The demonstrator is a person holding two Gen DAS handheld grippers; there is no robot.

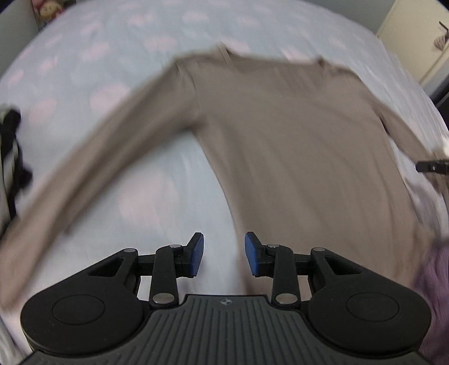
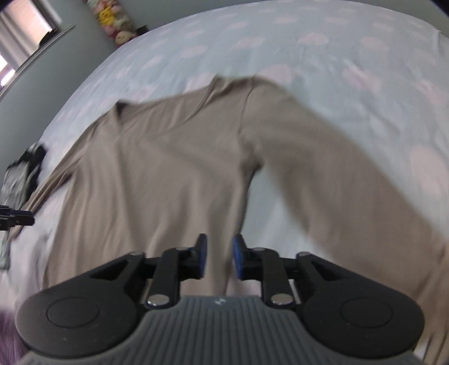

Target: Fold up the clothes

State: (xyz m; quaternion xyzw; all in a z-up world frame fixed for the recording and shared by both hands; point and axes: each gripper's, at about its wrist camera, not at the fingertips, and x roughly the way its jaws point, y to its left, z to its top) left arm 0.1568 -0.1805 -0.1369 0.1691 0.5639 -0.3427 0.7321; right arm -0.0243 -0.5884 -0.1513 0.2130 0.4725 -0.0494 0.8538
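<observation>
A beige long-sleeved shirt (image 1: 280,140) lies spread flat on the bed, both sleeves stretched out to the sides. My left gripper (image 1: 224,252) hovers open above the shirt's lower left edge, nothing between its blue pads. In the right wrist view the same shirt (image 2: 168,168) fills the middle. My right gripper (image 2: 220,257) stands open just over the shirt's lower edge, its pads apart and not touching cloth. Both views are blurred.
The bed sheet (image 1: 112,56) is pale blue with pink blotches. A black and white garment (image 1: 11,154) lies at the left edge of the bed. Purple cloth (image 1: 435,294) shows at the near right. Plush toys (image 2: 115,16) sit beyond the bed.
</observation>
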